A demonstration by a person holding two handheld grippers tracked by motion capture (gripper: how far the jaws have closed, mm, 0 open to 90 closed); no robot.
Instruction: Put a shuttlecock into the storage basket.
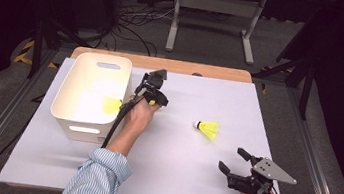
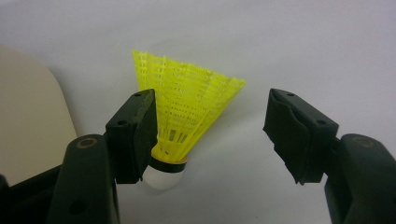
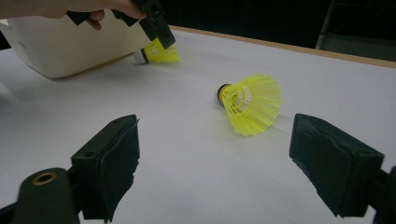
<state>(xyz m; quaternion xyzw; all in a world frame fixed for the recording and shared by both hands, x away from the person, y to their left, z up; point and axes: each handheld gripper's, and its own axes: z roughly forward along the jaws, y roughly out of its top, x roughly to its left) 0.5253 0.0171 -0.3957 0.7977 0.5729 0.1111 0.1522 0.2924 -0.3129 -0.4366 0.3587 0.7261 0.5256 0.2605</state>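
My left gripper point(image 1: 155, 96) hovers just right of the white bin point(image 1: 73, 81), open, its jaws straddling a yellow shuttlecock point(image 2: 187, 107). That shuttlecock rests on the white table with its white cork beside the left-hand jaw, while the other jaw stands well clear of the skirt. From the right gripper view it lies by the bin wall under the left gripper point(image 3: 156, 25). A second yellow shuttlecock point(image 1: 208, 128) point(image 3: 252, 105) lies on its side mid-table. Ahead of it, near the front right edge, my right gripper point(image 1: 231, 158) is open and holds nothing. Another yellow shuttlecock point(image 1: 111, 105) lies inside the bin.
The bin point(image 3: 60, 51) takes up the table's left side, and its cream wall point(image 2: 28, 116) is close to my left gripper. A wooden strip point(image 1: 164, 64) runs along the far edge of the white table top. Beyond it are a metal stand and cables on the floor.
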